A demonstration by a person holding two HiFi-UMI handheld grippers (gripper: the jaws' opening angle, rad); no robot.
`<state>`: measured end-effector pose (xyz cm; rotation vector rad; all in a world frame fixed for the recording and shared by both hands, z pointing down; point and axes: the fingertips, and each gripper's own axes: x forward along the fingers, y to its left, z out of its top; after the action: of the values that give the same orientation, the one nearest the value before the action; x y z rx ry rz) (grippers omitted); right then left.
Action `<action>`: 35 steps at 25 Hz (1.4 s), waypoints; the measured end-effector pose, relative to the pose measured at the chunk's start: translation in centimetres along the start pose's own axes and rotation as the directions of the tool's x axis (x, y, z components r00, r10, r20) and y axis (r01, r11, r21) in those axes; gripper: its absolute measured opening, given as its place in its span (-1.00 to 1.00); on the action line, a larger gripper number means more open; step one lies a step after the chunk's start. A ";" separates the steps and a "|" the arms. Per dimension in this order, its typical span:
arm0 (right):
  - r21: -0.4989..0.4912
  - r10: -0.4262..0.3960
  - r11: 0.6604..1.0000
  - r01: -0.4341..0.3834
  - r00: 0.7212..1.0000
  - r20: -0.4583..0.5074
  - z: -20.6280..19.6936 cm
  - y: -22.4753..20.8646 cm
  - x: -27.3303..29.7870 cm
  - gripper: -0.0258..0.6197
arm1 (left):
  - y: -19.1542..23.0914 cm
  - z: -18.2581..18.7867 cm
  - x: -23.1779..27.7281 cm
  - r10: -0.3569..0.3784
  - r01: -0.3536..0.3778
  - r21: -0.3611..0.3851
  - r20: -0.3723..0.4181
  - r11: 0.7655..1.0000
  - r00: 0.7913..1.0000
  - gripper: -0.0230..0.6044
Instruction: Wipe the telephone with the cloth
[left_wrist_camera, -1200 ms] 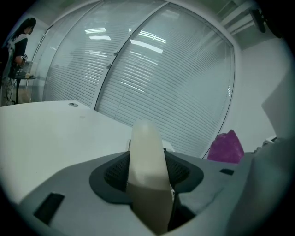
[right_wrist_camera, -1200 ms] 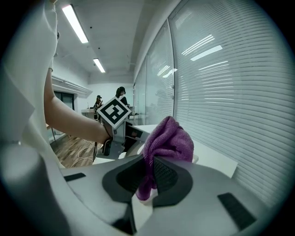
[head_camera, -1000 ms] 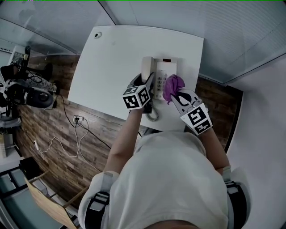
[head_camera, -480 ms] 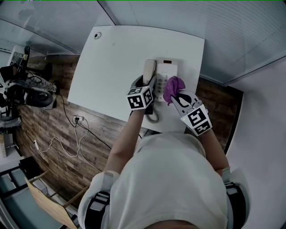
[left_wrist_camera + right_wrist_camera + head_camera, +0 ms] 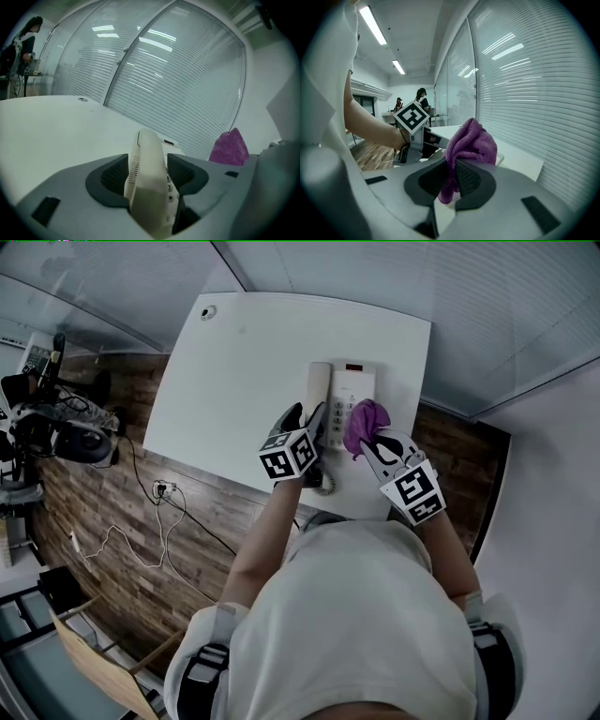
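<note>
Both claws are loaded: left claw is clenched round the handset, which is pinched between its 2 jaws at the near end. Whether the handset is raised off its cradle cannot be told. Right claw is closed on a bunched purple cloth, with a wad sticking out past the jaws. The telephone is placed near the far right edge of the white table. The cloth is pressed on or just over the keypad side, right beside the handset. Wiping is judged as under way on the keypad area. No visible mark shows which parts are cleaned. The handset, the cradle under it and the far end are judged as left to do.
</note>
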<state>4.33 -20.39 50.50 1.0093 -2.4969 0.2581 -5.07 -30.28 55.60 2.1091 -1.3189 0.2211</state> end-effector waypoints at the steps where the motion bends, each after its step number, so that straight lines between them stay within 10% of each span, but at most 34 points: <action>1: -0.001 -0.002 1.000 0.002 1.000 0.000 0.0 0.0 0.0 -0.78 | 0.1 0.1 -0.5 -0.002 0.002 -0.015 0.011 1.000 1.000 -0.15; 13: 0.010 -0.068 0.998 0.068 0.998 0.002 0.7 2.9 0.3 -0.78 | -1.2 -0.7 -8.6 -0.047 0.046 0.013 0.072 0.999 0.996 -0.80; 35: 0.079 -0.143 0.987 0.140 0.989 0.037 0.9 18.7 -3.9 -0.78 | -1.1 -7.0 -24.7 -0.249 0.249 -0.014 0.003 0.968 0.969 -0.84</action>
<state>-6.46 -4.87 47.74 1.2294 -2.4548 0.2927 -14.81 -7.26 49.47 2.2369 -1.0389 0.1036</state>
